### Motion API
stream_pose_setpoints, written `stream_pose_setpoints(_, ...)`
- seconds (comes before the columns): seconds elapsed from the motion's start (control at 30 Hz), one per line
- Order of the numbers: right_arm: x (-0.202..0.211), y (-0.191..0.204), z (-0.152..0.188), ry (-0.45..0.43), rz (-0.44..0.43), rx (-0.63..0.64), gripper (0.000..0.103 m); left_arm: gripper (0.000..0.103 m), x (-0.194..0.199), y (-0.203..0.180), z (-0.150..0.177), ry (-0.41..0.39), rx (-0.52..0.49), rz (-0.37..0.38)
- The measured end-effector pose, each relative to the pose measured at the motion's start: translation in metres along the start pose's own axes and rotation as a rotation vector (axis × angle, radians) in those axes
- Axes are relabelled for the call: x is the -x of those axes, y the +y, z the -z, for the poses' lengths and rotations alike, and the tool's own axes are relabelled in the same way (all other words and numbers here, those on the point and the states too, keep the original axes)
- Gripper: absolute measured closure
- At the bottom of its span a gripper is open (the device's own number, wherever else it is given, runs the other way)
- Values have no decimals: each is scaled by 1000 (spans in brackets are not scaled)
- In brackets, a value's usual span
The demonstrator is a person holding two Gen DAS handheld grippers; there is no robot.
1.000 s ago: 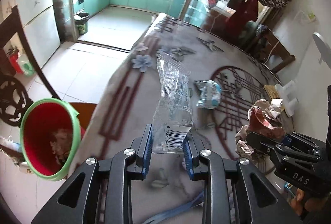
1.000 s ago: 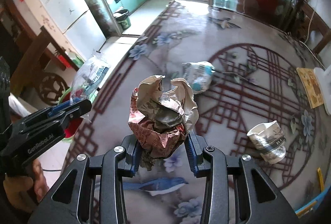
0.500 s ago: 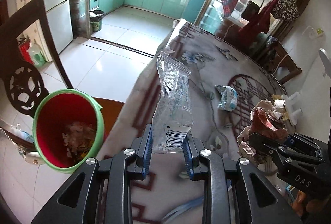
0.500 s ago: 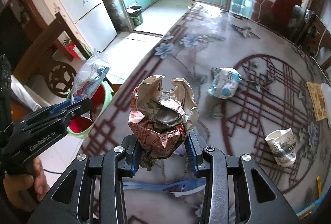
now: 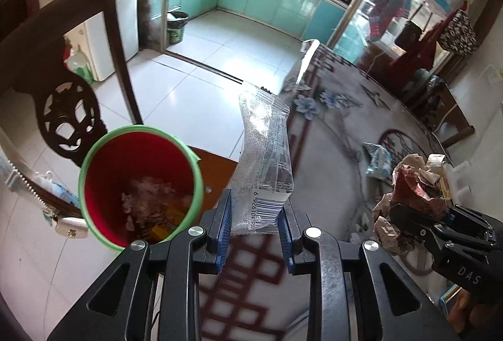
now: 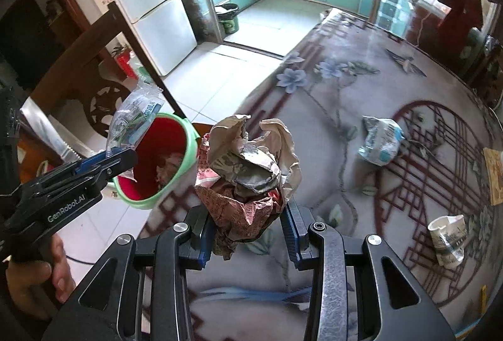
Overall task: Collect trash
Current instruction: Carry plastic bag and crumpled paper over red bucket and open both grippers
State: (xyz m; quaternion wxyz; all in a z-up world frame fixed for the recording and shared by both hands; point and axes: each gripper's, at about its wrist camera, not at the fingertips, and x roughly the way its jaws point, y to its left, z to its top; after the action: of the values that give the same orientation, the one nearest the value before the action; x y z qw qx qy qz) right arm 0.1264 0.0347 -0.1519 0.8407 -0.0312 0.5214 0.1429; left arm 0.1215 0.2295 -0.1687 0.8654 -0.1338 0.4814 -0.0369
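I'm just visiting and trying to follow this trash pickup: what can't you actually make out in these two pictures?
- Red bin: contents blurry in the left view; partly hidden behind the left gripper in the right view.
- Clear wrapper: print too small to read.
- Crumpled paper: underside hidden by the right gripper's fingers.

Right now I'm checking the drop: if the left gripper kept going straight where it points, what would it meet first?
Probably the patterned tablecloth edge under its fingers, not the red bin, which sits off to its left; depth is unclear.

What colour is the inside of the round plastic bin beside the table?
Red inside, with a green rim: the round plastic bin shows best in the left wrist view.
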Motion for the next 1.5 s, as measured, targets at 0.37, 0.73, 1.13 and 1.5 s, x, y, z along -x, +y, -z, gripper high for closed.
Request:
stream_pose_setpoints(0.37,-18,45,-15,21,-37,73,67,79,6,63,0,-8,86,-60)
stream_pose_setpoints(0.73,-46,87,-35,48,-79,147,67,79,2,127,-2,-2,171,-129)
stream_pose_setpoints(1.13,-81,122,-54,93,-124,205,67,79,-16,173,-12,30,224,-175)
stream_pose_setpoints(1.5,-116,146,-58,157,-194,253,67,79,-50,200,-16,89,241,-223)
